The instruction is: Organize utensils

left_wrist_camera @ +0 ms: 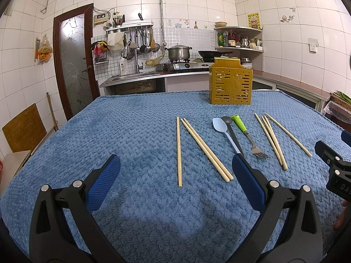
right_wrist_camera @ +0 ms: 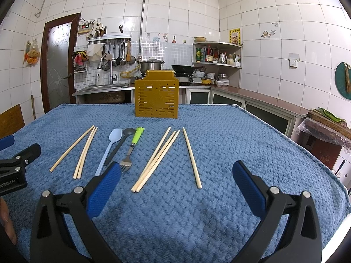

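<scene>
- Left wrist view: the left gripper (left_wrist_camera: 175,179) hangs over the blue blanket (left_wrist_camera: 136,127) with its blue-padded fingers (left_wrist_camera: 103,182) spread wide, holding nothing.
- Between and just beyond those fingers lie a single chopstick (left_wrist_camera: 178,151) and a touching pair of chopsticks (left_wrist_camera: 206,149).
- To their right lie a light blue spoon (left_wrist_camera: 223,131) and a dark spoon (left_wrist_camera: 232,133) side by side, then a green-handled fork (left_wrist_camera: 250,138), tines toward the camera.
- Further right are a bundle of three chopsticks (left_wrist_camera: 272,141) and a lone chopstick (left_wrist_camera: 287,134) apart from it.
- The yellow slotted utensil holder (left_wrist_camera: 230,85) stands upright at the far side of the blanket.
- The right gripper's black body shows at the right edge.
- Right wrist view: the right gripper (right_wrist_camera: 176,185) is also wide open and empty above the blanket (right_wrist_camera: 241,131).
- The bundle of three (right_wrist_camera: 155,160) and the lone chopstick (right_wrist_camera: 192,156) lie between its fingers.
- The holder (right_wrist_camera: 156,97) stands straight ahead, beyond the fork (right_wrist_camera: 131,148) and spoons (right_wrist_camera: 109,149).
</scene>
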Available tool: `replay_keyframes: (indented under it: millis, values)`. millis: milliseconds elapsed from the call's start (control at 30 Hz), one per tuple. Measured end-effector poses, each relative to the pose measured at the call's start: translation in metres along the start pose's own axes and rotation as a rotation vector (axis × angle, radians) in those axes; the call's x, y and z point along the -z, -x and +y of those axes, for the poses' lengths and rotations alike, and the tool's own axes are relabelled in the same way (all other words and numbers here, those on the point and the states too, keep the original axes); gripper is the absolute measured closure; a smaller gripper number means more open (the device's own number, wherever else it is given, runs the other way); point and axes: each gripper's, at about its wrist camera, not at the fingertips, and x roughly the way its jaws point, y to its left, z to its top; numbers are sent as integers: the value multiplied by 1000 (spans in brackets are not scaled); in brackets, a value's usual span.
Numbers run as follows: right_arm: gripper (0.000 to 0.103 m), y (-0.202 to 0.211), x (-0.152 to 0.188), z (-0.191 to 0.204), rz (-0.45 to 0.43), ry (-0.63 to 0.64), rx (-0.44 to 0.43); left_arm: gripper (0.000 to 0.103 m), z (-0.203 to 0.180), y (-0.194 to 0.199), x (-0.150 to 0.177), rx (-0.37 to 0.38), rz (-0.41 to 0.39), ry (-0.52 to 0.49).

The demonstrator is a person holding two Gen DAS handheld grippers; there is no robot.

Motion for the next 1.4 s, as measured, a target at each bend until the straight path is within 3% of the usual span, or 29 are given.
replay_keyframes:
  millis: [700,867,1033,1200,1400]
  values:
    - [4,3,0,1,3,0,-1,5,-2,3,1,9,3,4]
    - [4,-5,-1,-1,33,11,-1,5,-1,-9,4,14,49,10]
    - [4,-15,-10,-2,75,21,-16,5,2,-23,-7,14,130,-8]
    - [4,-27,-23,-1,88,9,-52,5,6,-22,-24,-12,115,-24]
    - [4,-38,-47,-1,118,-23,-82,5,7,-31,-50,29,141,-21]
